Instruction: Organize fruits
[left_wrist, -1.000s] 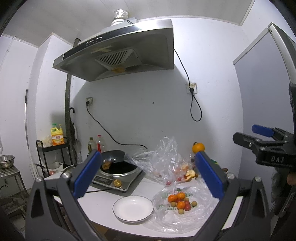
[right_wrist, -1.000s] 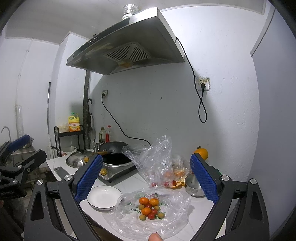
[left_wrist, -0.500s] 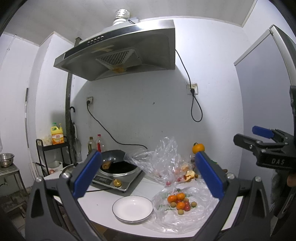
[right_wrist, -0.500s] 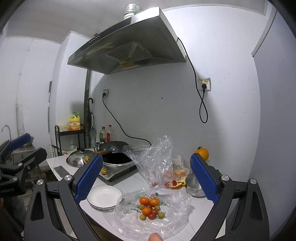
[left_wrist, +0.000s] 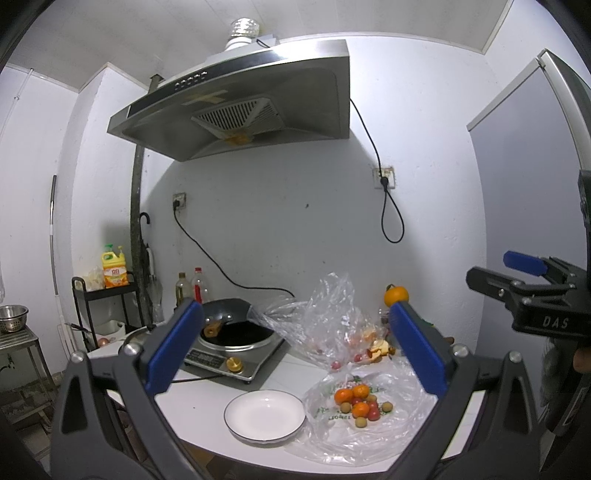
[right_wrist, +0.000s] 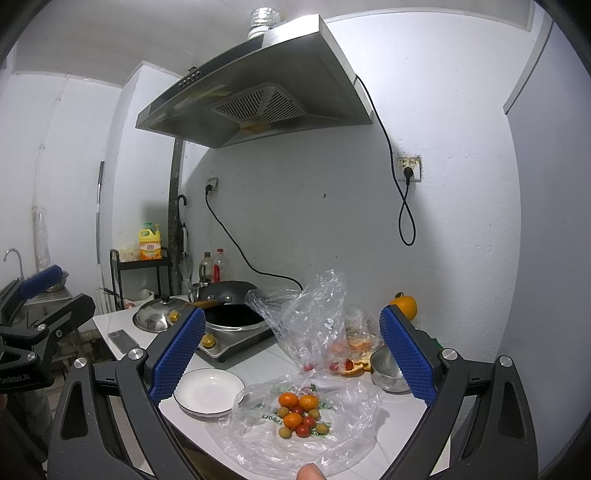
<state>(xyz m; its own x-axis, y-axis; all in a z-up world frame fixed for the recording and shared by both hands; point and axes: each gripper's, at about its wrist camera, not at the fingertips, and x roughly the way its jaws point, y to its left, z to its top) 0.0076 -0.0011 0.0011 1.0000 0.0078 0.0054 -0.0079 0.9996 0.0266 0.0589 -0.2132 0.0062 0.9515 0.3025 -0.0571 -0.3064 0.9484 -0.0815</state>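
Note:
A small heap of fruit (left_wrist: 357, 405) (right_wrist: 300, 413), with oranges, red tomatoes and small tan fruits, lies on a flat clear plastic bag (left_wrist: 391, 435) (right_wrist: 258, 439) at the counter's front. An empty white plate (left_wrist: 264, 415) (right_wrist: 209, 392) sits to its left. My left gripper (left_wrist: 295, 350) is open and empty, held above and in front of the counter. My right gripper (right_wrist: 291, 350) is also open and empty, likewise back from the fruit. Each gripper shows at the edge of the other's view.
A crumpled clear bag (left_wrist: 314, 321) with more fruit and orange peel stands behind the heap. An induction cooker with a black wok (left_wrist: 236, 332) is at the left, with a pot lid (right_wrist: 159, 314) and phone (right_wrist: 123, 339) beyond. A steel bowl (right_wrist: 388, 374) and an orange (right_wrist: 404, 306) are at the right.
Both views have shifted only slightly. Both grippers stay open and nothing on the counter has moved.

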